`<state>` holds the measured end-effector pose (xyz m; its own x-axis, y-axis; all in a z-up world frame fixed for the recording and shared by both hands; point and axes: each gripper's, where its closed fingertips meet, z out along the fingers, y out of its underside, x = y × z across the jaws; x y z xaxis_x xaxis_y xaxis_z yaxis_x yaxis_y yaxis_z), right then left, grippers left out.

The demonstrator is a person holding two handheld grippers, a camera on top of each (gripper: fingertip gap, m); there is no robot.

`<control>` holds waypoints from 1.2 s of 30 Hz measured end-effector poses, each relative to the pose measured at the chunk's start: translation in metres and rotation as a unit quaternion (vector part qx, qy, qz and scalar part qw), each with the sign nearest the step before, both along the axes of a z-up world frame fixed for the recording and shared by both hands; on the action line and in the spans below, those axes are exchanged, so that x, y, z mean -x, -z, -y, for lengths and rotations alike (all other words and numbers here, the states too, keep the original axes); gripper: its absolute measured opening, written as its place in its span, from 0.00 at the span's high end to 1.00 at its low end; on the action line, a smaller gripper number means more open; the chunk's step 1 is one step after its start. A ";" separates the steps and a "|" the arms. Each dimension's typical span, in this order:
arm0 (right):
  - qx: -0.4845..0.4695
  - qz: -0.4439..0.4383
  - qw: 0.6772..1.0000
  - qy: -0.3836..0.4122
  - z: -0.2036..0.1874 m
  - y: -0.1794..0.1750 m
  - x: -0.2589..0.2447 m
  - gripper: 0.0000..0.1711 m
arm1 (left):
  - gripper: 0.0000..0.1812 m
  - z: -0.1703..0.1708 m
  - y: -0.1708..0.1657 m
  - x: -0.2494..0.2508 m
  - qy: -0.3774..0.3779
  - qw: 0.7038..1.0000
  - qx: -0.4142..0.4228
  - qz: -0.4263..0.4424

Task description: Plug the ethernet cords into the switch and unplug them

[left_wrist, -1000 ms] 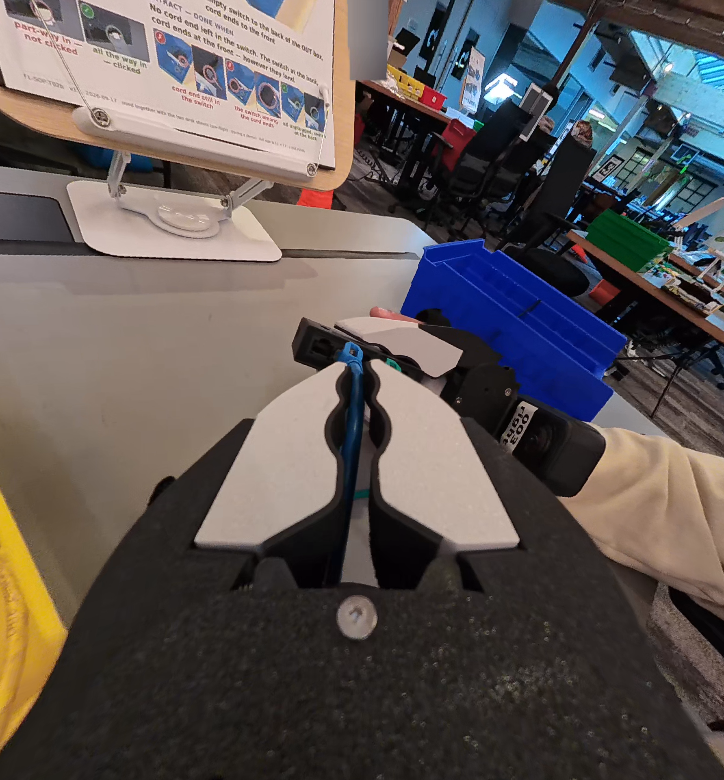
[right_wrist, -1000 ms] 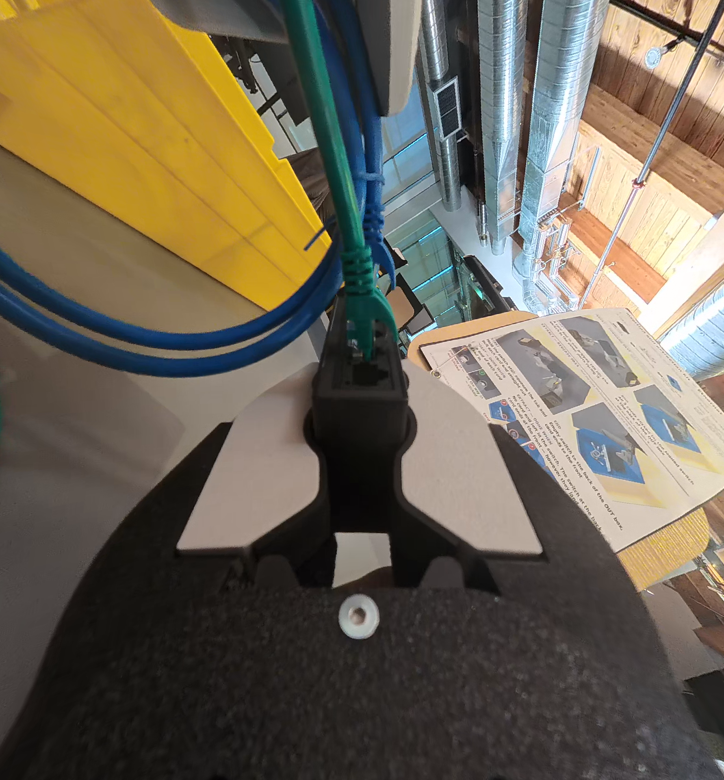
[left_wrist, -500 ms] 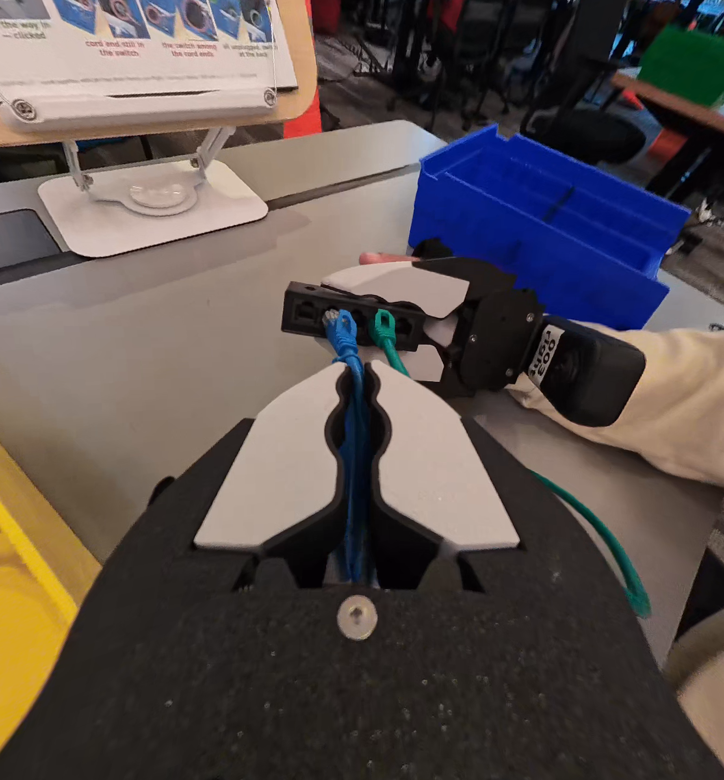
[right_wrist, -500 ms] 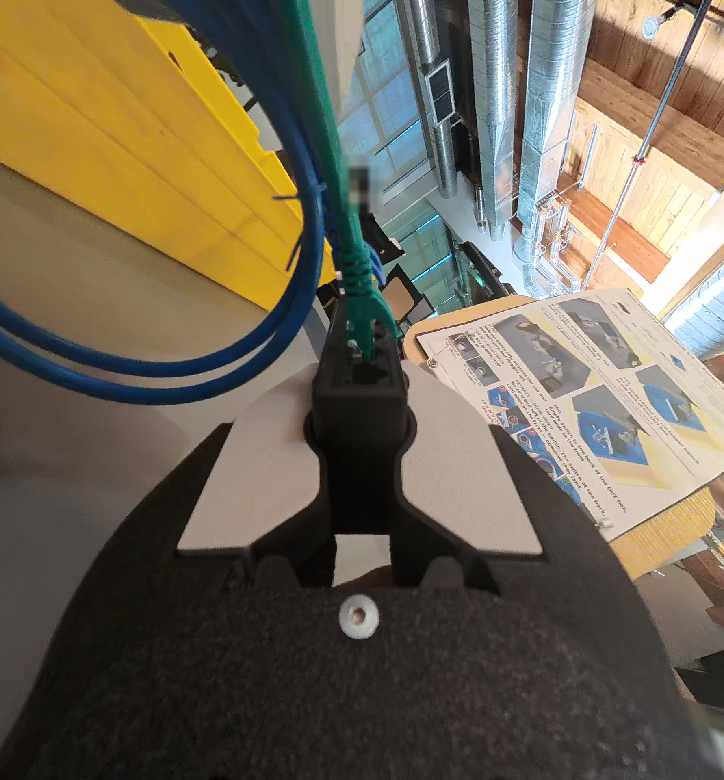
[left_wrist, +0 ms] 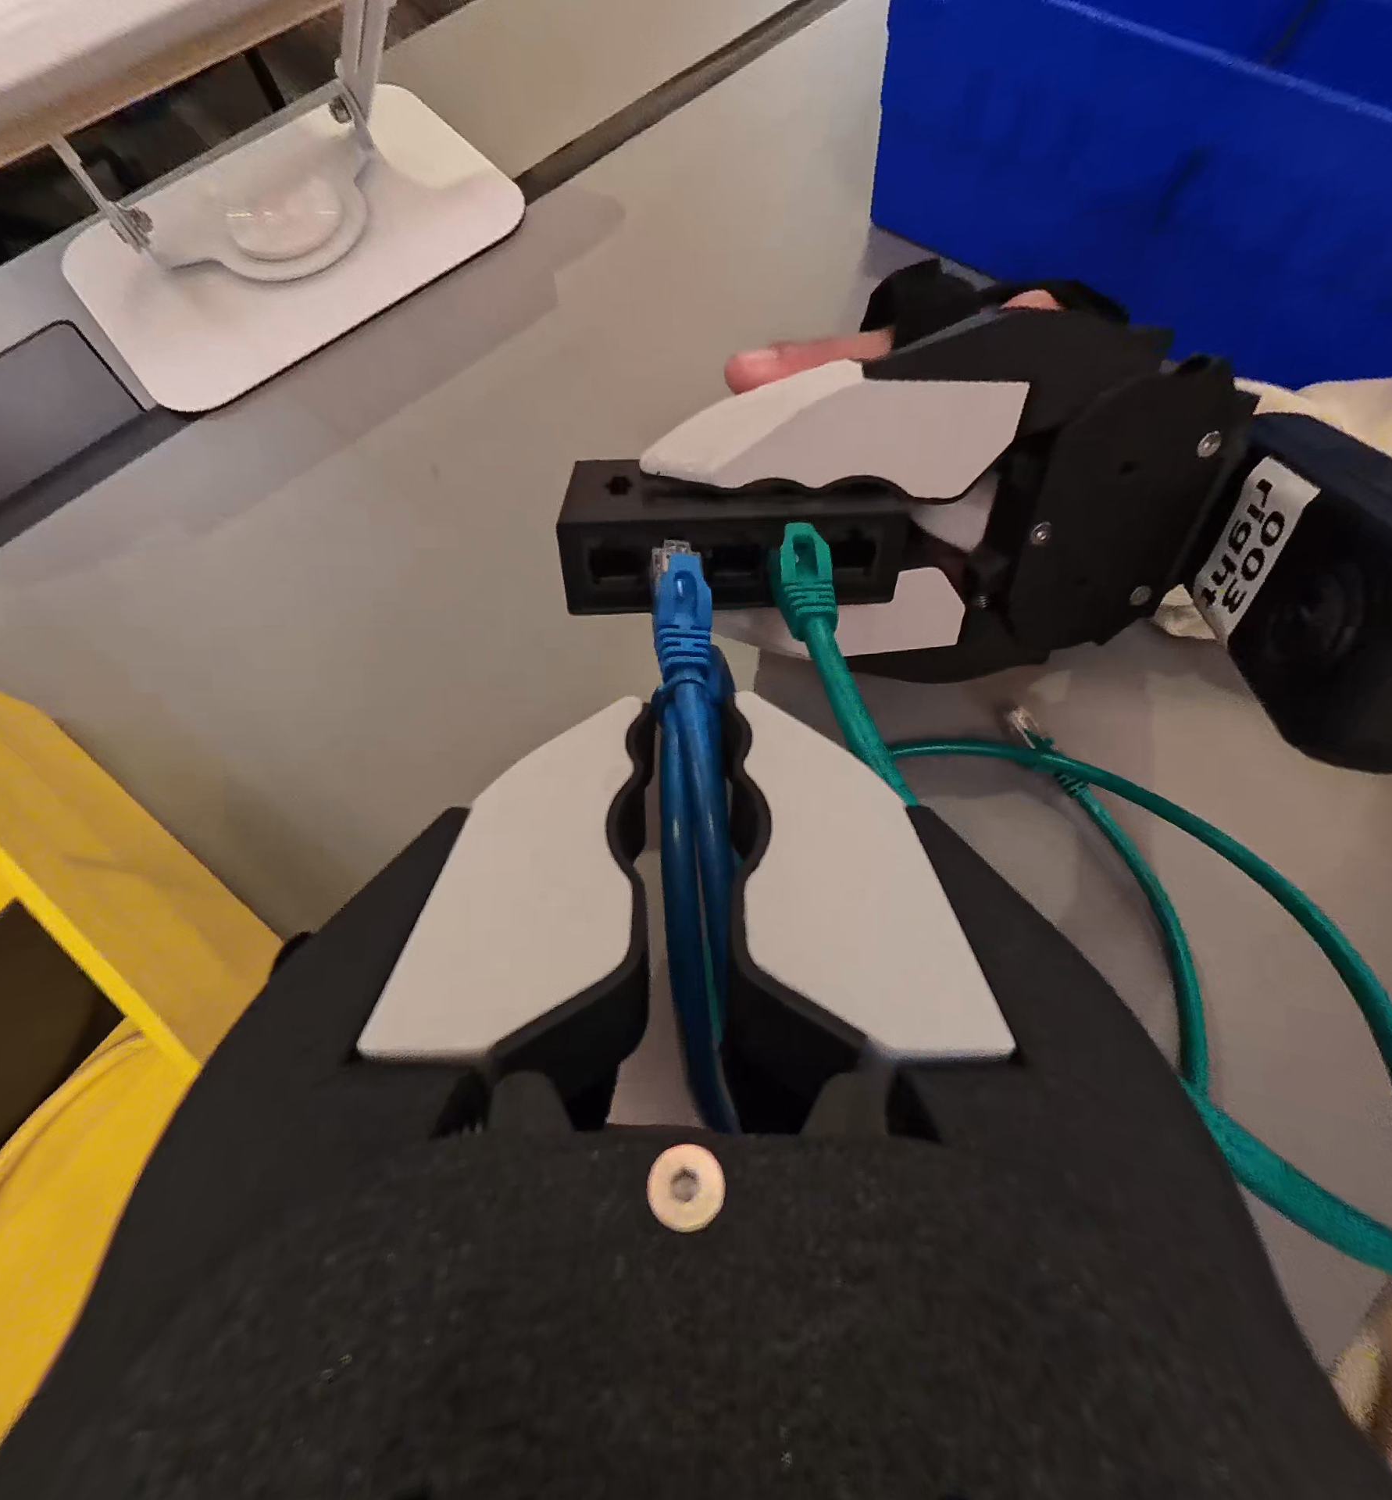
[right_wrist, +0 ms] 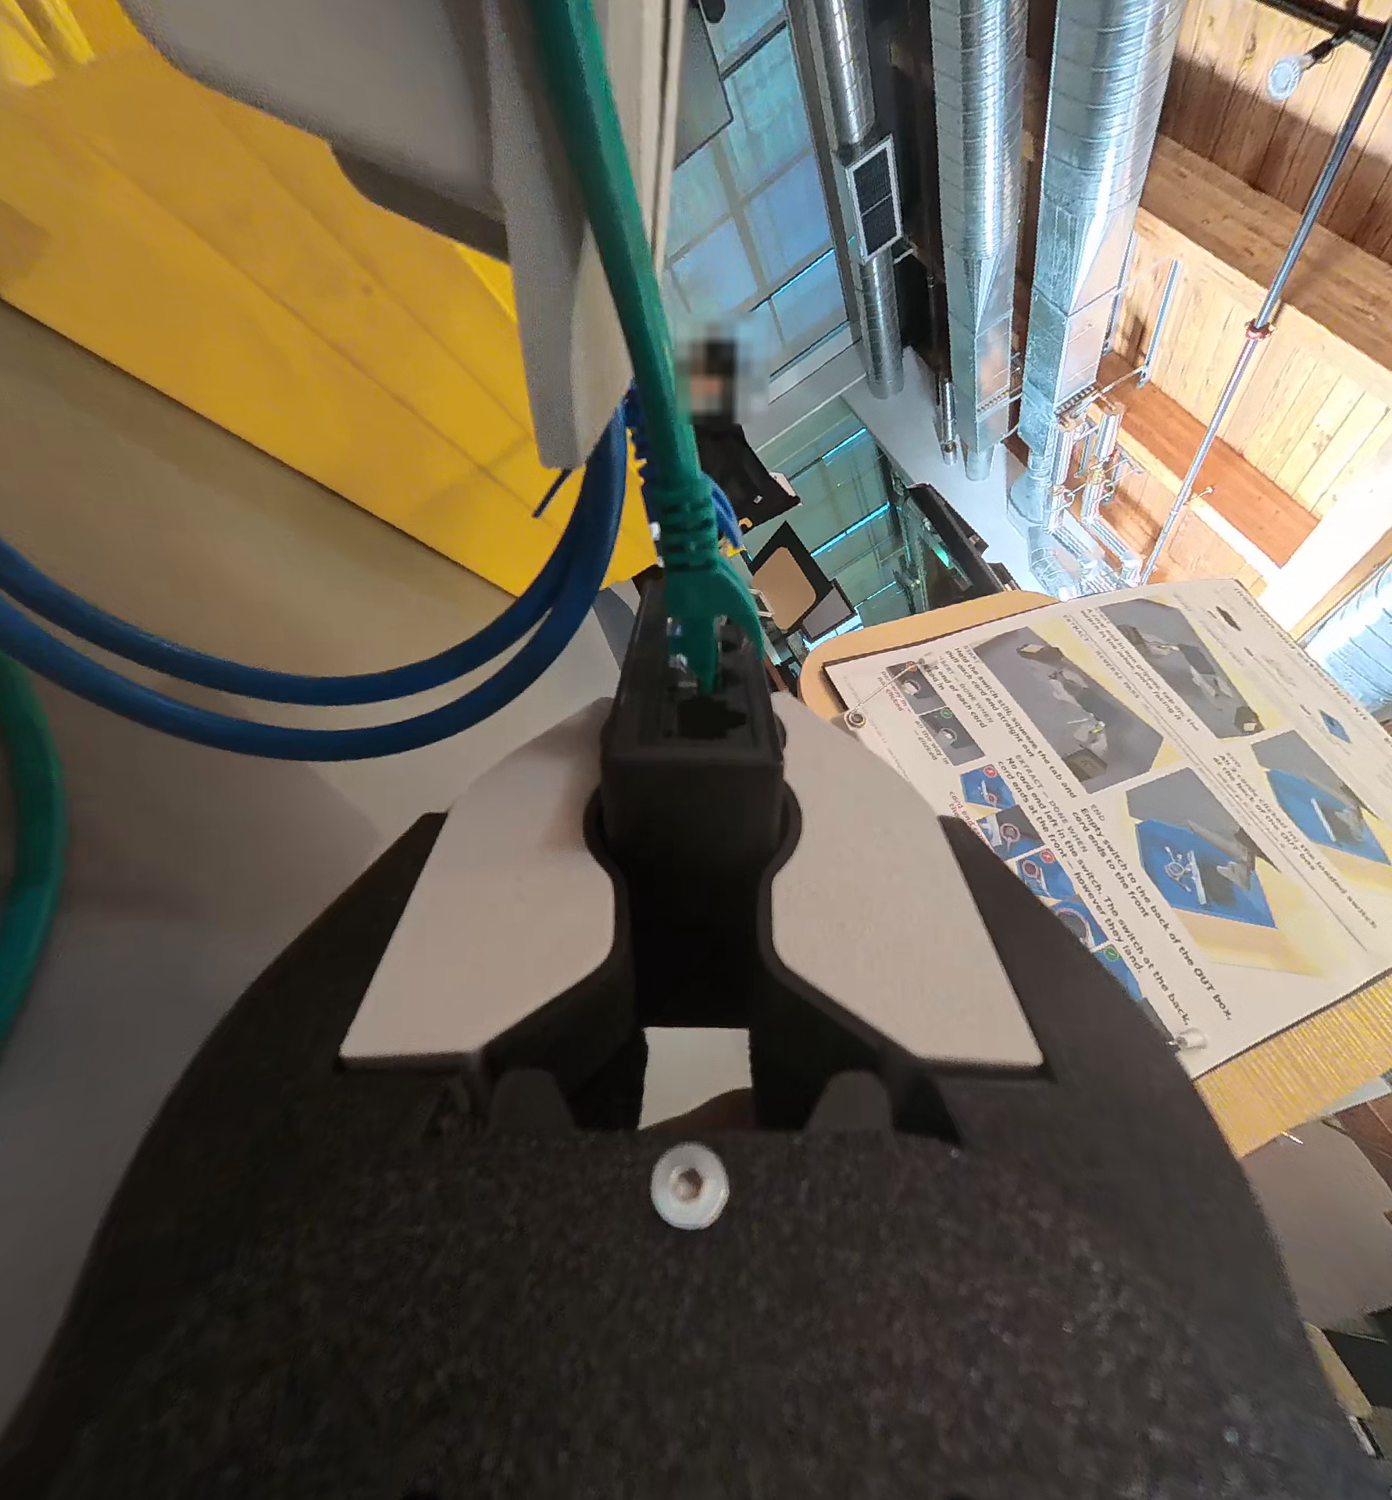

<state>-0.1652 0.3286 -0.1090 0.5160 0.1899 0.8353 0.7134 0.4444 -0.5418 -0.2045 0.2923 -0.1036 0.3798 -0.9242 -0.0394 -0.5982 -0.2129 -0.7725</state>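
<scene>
switch [left_wrist: 725, 560] black, boxy | green cord [left_wrist: 806, 584] plugged | blue cord [left_wrist: 680, 601] at port

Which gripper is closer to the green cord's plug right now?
Right. The right gripper clamps the switch where the green plug sits. The left gripper, gripping the blue cord, sits farther back.

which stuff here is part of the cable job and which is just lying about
In the job: switch, blue cord, green cord, left gripper, right gripper.
Lying about: yellow bin, blue bin, instruction sheet, white stand.
</scene>
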 end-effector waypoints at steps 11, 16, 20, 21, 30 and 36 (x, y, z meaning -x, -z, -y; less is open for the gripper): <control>0.015 0.022 1.000 -0.006 -0.001 0.010 0.005 0.82 | 0.91 -0.006 -0.003 0.002 0.010 0.999 -0.043 -0.013; 0.004 0.023 1.000 0.002 -0.002 0.007 0.003 0.83 | 0.93 -0.005 0.001 0.009 0.013 0.999 -0.033 -0.040; -0.033 0.037 0.999 0.012 0.001 0.000 0.003 0.83 | 0.93 0.004 -0.001 0.008 0.022 0.999 0.013 -0.042; -0.038 0.042 0.998 0.015 0.001 -0.001 0.004 0.83 | 0.93 0.005 -0.001 0.007 0.025 0.998 0.016 -0.046; -0.083 0.053 0.995 0.025 0.008 -0.023 0.003 0.83 | 0.93 0.006 -0.017 0.004 0.045 0.993 -0.039 -0.103; -0.103 0.067 0.992 0.023 0.015 -0.046 -0.002 0.83 | 0.93 0.009 -0.034 -0.003 0.064 0.990 -0.085 -0.089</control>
